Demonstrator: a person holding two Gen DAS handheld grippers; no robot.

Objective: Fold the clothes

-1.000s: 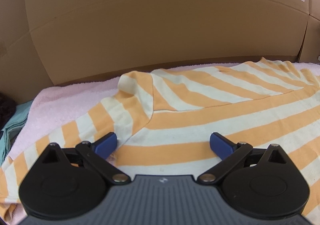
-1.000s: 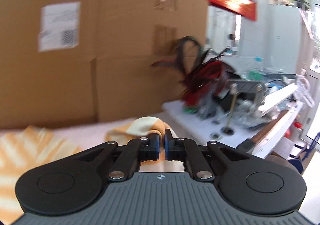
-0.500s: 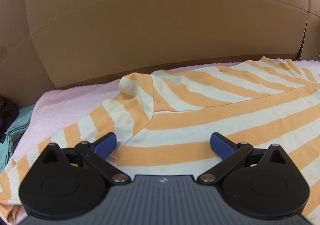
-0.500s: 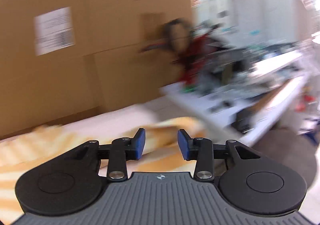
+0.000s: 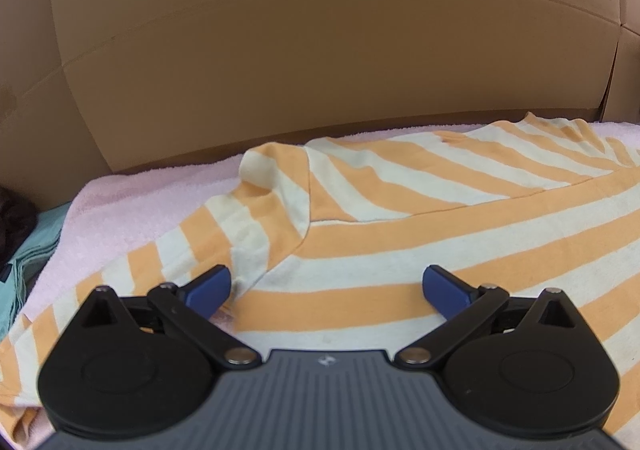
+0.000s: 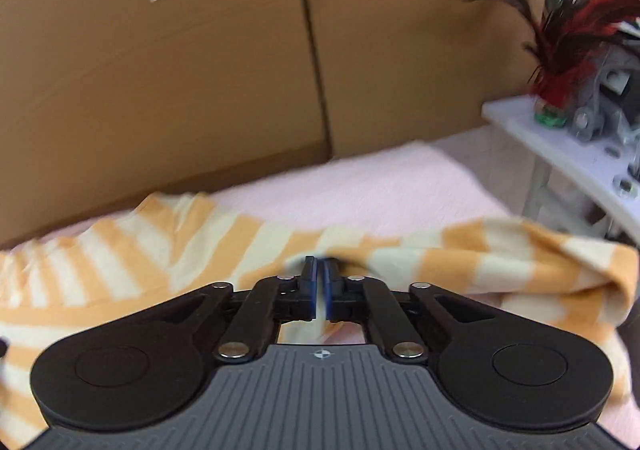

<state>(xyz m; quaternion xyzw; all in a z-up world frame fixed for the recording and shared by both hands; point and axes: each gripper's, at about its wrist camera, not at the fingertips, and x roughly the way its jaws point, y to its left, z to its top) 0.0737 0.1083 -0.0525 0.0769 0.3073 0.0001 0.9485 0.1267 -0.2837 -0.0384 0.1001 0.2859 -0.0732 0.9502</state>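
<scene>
In the left wrist view, the striped shirt (image 5: pixel 400 234) is seen spread on a pink towel (image 5: pixel 132 206) in front of cardboard boxes (image 5: pixel 320 50). The left gripper (image 5: pixel 326 290) is held wide apart just above the cloth, nothing clamped; the sleeve (folded over near the left finger) could be dragged loose if the fingers are lowered carelessly.

In the right wrist view, the right gripper (image 6: pixel 319 282) is seen pressed together at a bunched fold of the shirt (image 6: pixel 460 254). Whether cloth is really pinched cannot be told, so the fold may slip out when lifted.
</scene>
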